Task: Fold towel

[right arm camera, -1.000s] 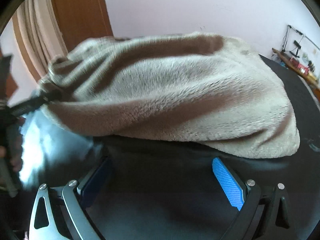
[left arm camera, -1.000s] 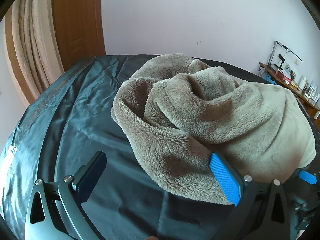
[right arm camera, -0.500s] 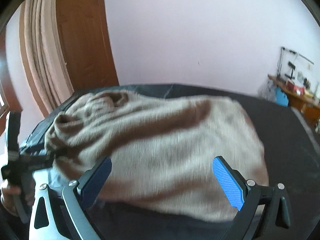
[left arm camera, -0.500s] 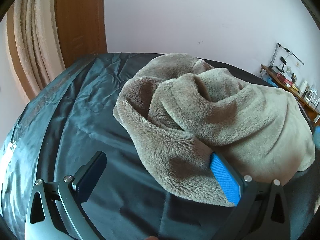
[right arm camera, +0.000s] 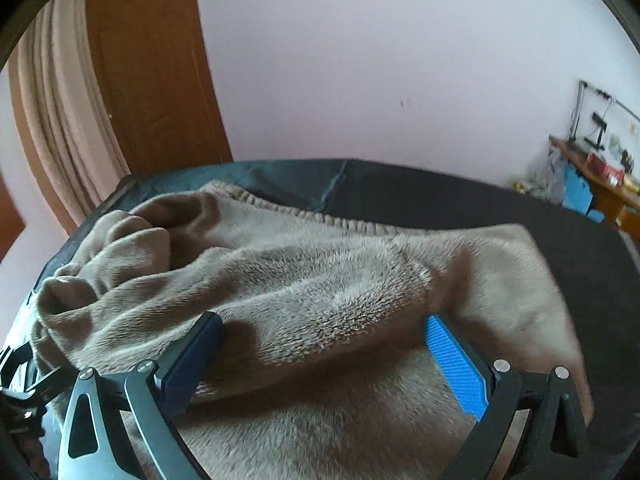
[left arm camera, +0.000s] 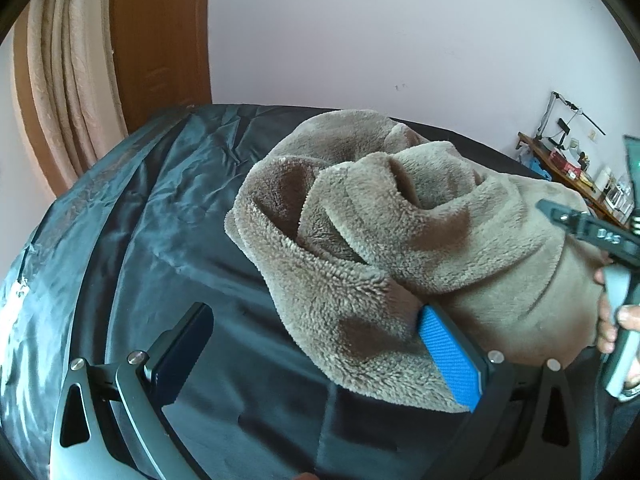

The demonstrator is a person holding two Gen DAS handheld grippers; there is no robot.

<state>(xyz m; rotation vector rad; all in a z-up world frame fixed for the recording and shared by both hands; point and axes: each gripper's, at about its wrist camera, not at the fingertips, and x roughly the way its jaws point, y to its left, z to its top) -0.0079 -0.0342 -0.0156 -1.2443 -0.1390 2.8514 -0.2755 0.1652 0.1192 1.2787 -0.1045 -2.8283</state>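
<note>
A crumpled beige fleece towel (left arm camera: 400, 240) lies in a heap on a dark sheet (left arm camera: 160, 220). My left gripper (left arm camera: 316, 344) is open at the heap's near left side. Its blue pad (left arm camera: 448, 356) touches the towel's nearest flap, and its dark pad (left arm camera: 184, 348) is over bare sheet. My right gripper (right arm camera: 320, 352) is open low over the towel (right arm camera: 320, 288), with a raised ridge of fleece between its fingers. In the left wrist view the right gripper's frame (left arm camera: 592, 232) and the hand (left arm camera: 608, 320) holding it show at the right edge.
A wooden door (left arm camera: 160, 40) and a beige curtain (left arm camera: 60, 80) stand behind the bed at the left. A pale wall (right arm camera: 360, 60) runs along the back. A cluttered wooden desk (left arm camera: 568, 172) sits far right. Bare sheet (right arm camera: 580, 248) lies right of the towel.
My right gripper has moved forward and down onto the towel, so fleece now sits between its fingers. It has also come into the left wrist view. The left gripper has barely moved.
</note>
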